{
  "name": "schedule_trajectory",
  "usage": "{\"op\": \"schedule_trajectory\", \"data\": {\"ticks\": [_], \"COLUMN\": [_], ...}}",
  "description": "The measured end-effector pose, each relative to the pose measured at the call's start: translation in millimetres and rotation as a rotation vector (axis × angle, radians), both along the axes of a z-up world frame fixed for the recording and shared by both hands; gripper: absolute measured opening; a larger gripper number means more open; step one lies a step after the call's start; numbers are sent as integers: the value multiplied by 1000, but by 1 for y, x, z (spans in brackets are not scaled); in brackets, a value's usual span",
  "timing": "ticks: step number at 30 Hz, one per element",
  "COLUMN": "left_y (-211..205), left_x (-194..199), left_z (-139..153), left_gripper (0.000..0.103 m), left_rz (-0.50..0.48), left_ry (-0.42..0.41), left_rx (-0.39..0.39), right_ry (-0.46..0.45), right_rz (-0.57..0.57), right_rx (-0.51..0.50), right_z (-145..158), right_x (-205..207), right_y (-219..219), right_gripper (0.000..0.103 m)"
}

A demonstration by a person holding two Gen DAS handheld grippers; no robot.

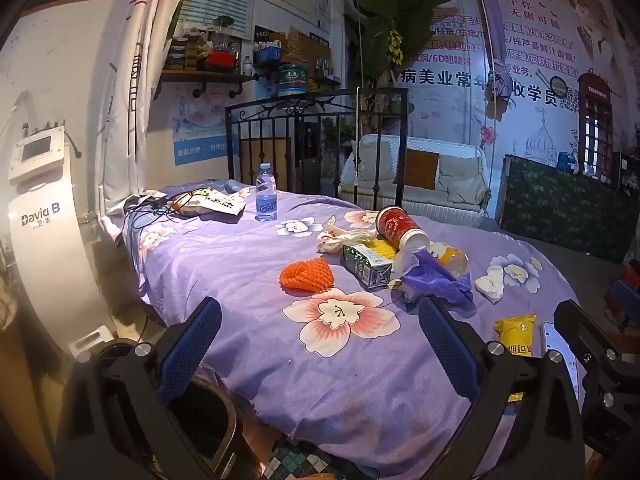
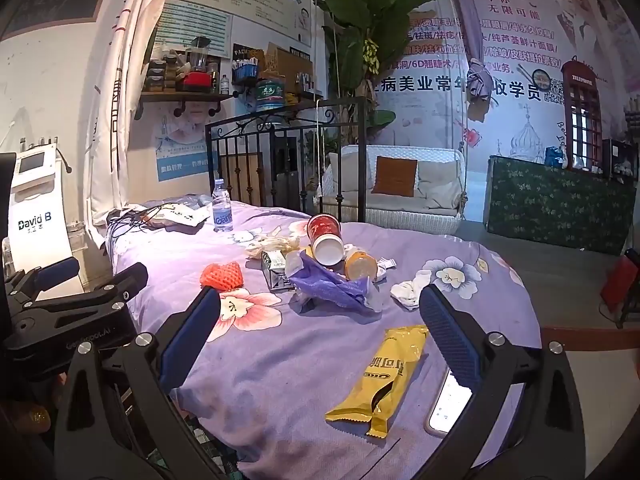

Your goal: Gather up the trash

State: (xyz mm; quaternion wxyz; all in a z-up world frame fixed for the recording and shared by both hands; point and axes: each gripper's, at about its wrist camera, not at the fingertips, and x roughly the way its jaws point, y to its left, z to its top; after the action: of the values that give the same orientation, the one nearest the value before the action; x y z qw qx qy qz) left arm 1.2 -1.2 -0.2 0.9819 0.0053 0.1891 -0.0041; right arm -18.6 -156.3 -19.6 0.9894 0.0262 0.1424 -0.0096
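Nearest the red paper cup (image 2: pixel 325 236) lay the purple bag (image 2: pixel 332 286), carton (image 2: pixel 276 268) and orange net (image 2: pixel 222 276). Both my left gripper (image 1: pixel 320 316) and right gripper (image 2: pixel 320 320) gaped empty. I judged the yellow wrapper (image 2: pixel 390 376) light, crinkly, slippery; best pinched mid-length.

Black gripper (image 2: pixel 320 328) frames, silver screws, blue ribbed fingers (image 2: pixel 188 336).

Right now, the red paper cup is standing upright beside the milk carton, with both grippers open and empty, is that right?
Not quite: the red paper cup is lying on its side, its open mouth facing the camera, as the right wrist view shows. It does lie beside the milk carton, and the left gripper and right gripper are both open and empty.
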Motion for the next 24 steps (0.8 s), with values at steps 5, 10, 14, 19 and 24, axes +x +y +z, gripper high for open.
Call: {"op": "schedule_trajectory", "data": {"ticks": [5, 10, 14, 19, 24], "left_y": [-1, -2, -2, -1, -1], "left_x": [0, 0, 0, 0, -1], "left_z": [-2, -2, -2, -2, -2], "left_gripper": [97, 97, 97, 97, 97], "left_rz": [-3, 1, -2, -1, 0], "left_ry": [7, 4, 8, 7, 8], "left_rx": [3, 4, 5, 5, 2], "right_ry": [2, -1, 1, 2, 0], "right_rz": [-2, -3, -2, -2, -6], "right_rx": [3, 6, 6, 6, 8], "right_z": [-1, -2, -1, -1, -1], "right_x": [1, 0, 0, 0, -1], "right_y": [-2, -3, -3, -3, -3], "right_gripper": [98, 98, 98, 98, 98]}}
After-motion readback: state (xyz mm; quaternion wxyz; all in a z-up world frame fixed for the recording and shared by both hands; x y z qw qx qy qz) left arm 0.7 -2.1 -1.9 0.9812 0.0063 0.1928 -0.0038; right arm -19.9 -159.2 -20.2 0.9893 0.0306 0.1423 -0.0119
